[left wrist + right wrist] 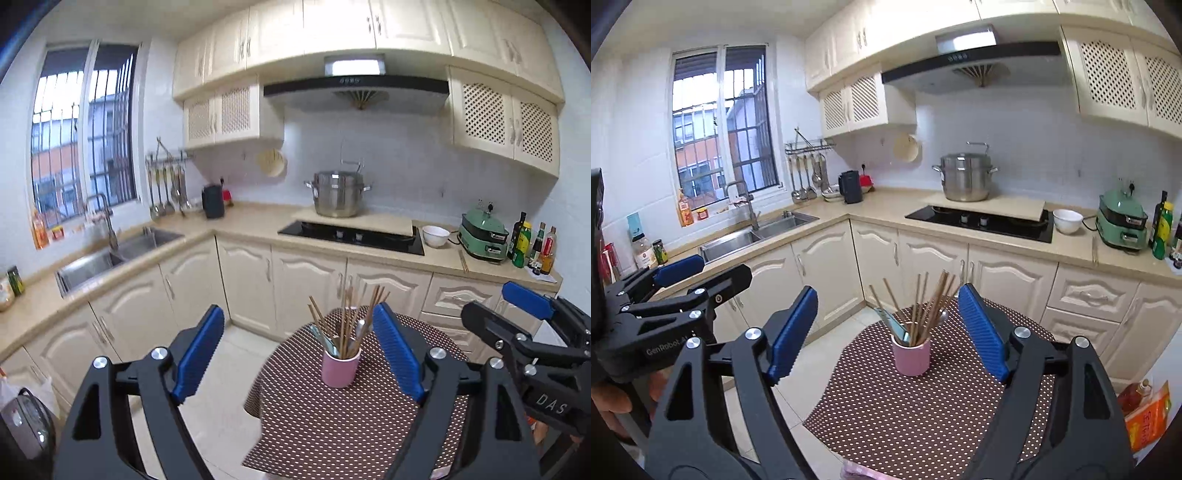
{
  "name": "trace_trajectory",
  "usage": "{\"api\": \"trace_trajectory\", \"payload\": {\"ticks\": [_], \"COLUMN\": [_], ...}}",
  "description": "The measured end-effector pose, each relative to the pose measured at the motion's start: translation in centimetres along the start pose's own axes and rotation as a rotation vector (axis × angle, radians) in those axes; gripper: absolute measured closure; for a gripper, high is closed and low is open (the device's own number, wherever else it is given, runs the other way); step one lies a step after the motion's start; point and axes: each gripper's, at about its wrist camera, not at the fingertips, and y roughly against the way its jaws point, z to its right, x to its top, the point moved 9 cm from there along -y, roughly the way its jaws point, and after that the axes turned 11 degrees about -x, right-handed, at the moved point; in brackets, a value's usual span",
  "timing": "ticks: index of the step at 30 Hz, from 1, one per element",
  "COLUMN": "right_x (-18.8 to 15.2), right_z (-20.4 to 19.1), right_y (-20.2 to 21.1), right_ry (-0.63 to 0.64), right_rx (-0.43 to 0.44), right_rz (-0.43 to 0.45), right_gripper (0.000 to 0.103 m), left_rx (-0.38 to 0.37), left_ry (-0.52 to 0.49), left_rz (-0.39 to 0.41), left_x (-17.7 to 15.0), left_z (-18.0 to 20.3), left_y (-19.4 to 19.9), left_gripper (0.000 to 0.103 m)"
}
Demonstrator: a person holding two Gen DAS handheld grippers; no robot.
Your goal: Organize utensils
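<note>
From the left wrist, the left gripper is spread wide and holds nothing. Ahead of it a pink cup stands upright on the dotted tablecloth. The chopsticks stand on end in the cup, tips fanning upward and outward. The right gripper reaches in at the right, released too.

From the right wrist, the right gripper gapes empty. The cup sits upright between its fingers' lines, untouched, and the chopsticks lean up toward the right. The left gripper hangs at the left, apart.
</note>
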Motion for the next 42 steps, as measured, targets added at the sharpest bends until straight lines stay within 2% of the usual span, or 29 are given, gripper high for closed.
{"api": "trace_trajectory", "payload": {"ticks": [7, 14, 29, 42], "right_x": [0.5, 0.5, 1.2, 1.3], "right_z": [-1.4, -1.2, -1.5, -1.3], "right_y": [2.0, 2.1, 2.9, 2.2], "right_ry": [0.05, 0.063, 0.048, 0.04], "right_rx": [-0.014, -0.026, -0.034, -0.042], "right_rz": [0.061, 0.067, 0.106, 0.094], "right_gripper": [0.022, 0.02, 0.015, 0.015], "left_rx": [0.026, 0.019, 0.005, 0.002], "left_ry": [0.006, 0.04, 0.014, 0.015], "left_rz": [0.089, 0.136, 0.152, 0.137], "left_x": [1.3, 2.2, 1.9, 1.8], "left_z": [-0.6, -1.1, -1.2, -1.5], "left_y": [3.3, 4.1, 4.1, 3.3], "left_gripper": [0.02, 0.019, 0.019, 0.019]}}
